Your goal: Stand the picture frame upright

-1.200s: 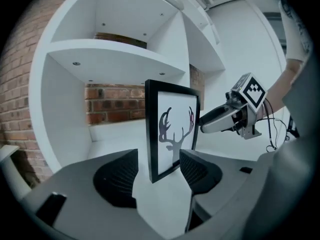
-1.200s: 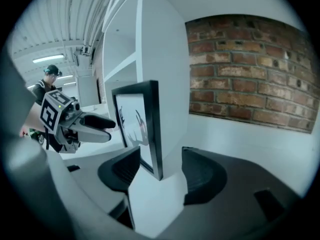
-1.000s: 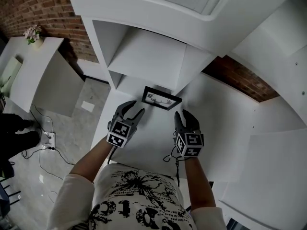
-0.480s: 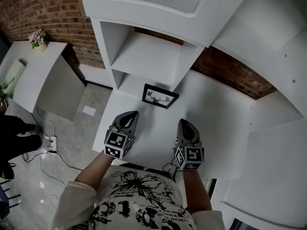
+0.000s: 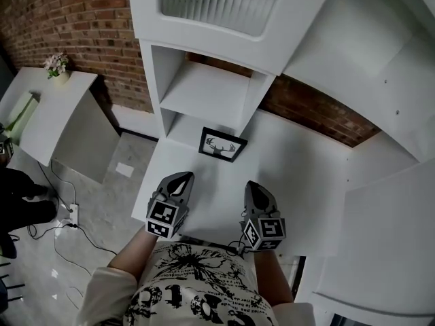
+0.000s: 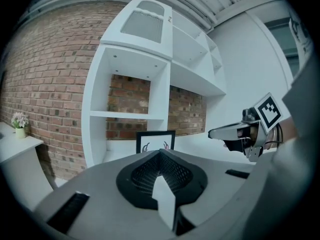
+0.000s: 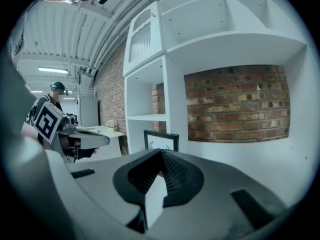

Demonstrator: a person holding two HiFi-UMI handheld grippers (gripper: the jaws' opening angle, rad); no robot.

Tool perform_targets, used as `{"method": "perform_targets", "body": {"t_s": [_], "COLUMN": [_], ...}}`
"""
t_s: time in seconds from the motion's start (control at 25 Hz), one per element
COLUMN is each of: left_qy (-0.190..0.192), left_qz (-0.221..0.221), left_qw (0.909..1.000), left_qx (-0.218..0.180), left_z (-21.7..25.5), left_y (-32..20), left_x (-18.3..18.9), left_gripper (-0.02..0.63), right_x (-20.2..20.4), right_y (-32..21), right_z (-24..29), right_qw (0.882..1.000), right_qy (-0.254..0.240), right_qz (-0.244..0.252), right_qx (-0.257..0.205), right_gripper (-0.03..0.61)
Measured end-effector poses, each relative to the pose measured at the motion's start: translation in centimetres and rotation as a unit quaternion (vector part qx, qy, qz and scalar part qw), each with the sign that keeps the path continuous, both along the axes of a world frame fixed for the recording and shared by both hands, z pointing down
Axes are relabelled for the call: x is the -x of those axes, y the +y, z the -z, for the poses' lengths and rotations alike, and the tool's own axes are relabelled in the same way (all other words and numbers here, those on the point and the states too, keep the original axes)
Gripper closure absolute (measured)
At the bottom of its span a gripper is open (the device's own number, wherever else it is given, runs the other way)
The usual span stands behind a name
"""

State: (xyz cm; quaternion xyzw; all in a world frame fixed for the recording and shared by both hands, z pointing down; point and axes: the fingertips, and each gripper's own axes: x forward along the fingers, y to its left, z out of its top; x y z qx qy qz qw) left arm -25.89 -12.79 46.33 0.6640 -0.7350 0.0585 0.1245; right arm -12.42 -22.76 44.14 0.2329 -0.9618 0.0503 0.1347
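Left gripper: jaws closed tip to tip, nothing between them. It hangs over the near edge of the white bench, pointing toward the back. Its own view confirms this: the two jaw halves meet in a single point with no gap.

Right gripper: same condition, jaws together and empty, held beside the left one and well apart from it. Both sit just in front of my torso.

Picture frame: black border, white print with an antler motif. I read it as standing upright on the bench, at the foot of the white shelf unit, just in front of its lowest open compartment. Neither gripper touches it; both are clear of it on the near side. In the left gripper view the frame shows just above the jaw tip, face toward the camera. Whether it leans on the shelf upright behind it I cannot tell.

Brick wall behind the shelving. Small flower pot on a side table to the left.
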Motion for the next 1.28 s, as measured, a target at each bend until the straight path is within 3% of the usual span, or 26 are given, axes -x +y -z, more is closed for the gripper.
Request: {"method": "perform_targets", "body": {"t_s": [0.24, 0.8, 1.28], "left_qy": [-0.008, -0.008, -0.008], "left_qz": [0.01, 0.0, 0.0], "left_qw": [0.9998, 0.9999, 0.9998], "left_qx": [-0.016, 0.011, 0.02], "left_z": [0.7, 0.0, -0.4], "left_y": [-0.1, -0.9, -1.3], "left_x": [0.6, 1.3, 1.1], "left_gripper": [0.601, 0.598, 0.6], "right_x": [1.1, 2.6, 2.7], "right_y": [1.1, 1.3, 1.2], "right_z": [-0.1, 0.5, 0.0], "right_qw": [0.999, 0.999, 0.999], "right_qy": [0.016, 0.019, 0.018], "right_qz": [0.026, 0.03, 0.031], "right_qx": [-0.01, -0.032, -0.023], "right_gripper": [0.574, 0.574, 0.574]}}
